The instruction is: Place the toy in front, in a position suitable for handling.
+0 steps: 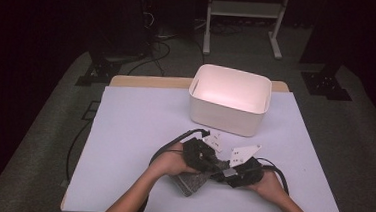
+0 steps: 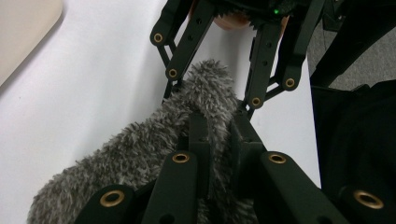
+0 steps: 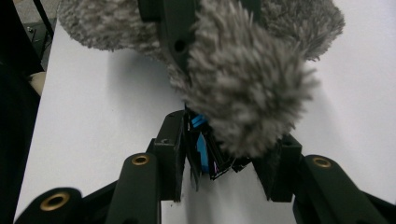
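A grey fuzzy cloth [image 1: 187,182] lies near the table's front edge, between the person's two hands. My left gripper [image 1: 210,171] comes in from the left and is shut on the cloth [image 2: 140,154], its jaws [image 2: 219,126] buried in the pile. From the right, my right gripper [image 1: 217,174] faces it. Its jaws [image 2: 212,91] straddle the cloth's rounded end and press its sides. In the right gripper view that fuzzy end [image 3: 252,93] fills the gap of the right gripper [image 3: 224,144]. A small dark piece with blue [image 3: 201,149] sits low between the jaws.
A white, empty bin [image 1: 225,117] stands at the back middle of the pale mat [image 1: 134,127]; its corner [image 2: 23,32] appears in the left gripper view. Cables trail from both grippers. Dark floor and stands surround the table.
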Demonstrator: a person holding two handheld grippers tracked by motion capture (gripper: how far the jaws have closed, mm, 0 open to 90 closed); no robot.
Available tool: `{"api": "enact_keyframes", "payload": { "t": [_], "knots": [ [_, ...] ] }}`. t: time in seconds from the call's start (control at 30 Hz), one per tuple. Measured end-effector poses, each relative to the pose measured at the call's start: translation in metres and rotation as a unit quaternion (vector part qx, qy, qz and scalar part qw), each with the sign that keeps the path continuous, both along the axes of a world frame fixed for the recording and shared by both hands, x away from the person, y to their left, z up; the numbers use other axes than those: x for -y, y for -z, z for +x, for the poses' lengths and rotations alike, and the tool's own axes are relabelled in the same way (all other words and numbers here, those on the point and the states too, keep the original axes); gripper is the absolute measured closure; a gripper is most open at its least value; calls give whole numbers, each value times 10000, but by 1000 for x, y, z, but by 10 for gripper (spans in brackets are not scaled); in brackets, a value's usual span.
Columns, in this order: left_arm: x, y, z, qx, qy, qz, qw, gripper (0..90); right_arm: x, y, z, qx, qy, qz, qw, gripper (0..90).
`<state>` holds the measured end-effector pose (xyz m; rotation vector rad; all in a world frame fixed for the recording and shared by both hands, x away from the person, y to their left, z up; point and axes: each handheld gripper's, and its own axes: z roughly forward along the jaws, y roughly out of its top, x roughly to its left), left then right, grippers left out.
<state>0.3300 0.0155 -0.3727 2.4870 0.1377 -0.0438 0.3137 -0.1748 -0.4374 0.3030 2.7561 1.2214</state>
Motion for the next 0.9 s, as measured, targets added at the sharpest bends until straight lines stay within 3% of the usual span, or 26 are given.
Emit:
{"api": "enact_keyframes", "payload": {
  "t": [0.07, 0.17, 0.37, 0.53, 0.67, 0.77, 0.9],
  "knots": [
    [-10, -2, 2, 89, -108, 127, 9998, 821, 0, 0, 0, 12, -11, 1, 10000, 562],
    [-16, -2, 4, 22, -168, 72, 9998, 821, 0, 0, 1, 18, -24, 3, 10000, 562],
    [-2, 0, 2, -99, 19, -56, 9999, 820, -2, 0, 3, -28, -23, 3, 10000, 561],
    [1, -1, 3, 26, -14, 53, 10000, 818, 0, 1, 6, -167, -1, 78, 9998, 562],
    [-15, 0, 6, -6, -179, 75, 9998, 817, 0, 1, 6, -151, -23, 70, 9999, 562],
    [-37, 0, 9, -33, -393, 94, 9992, 816, -1, 1, 5, -68, -47, 32, 10000, 562],
    [-64, -1, 9, -150, -613, -56, 9980, 811, -1, 1, 5, -51, -79, 22, 10000, 563]
  ]
}}
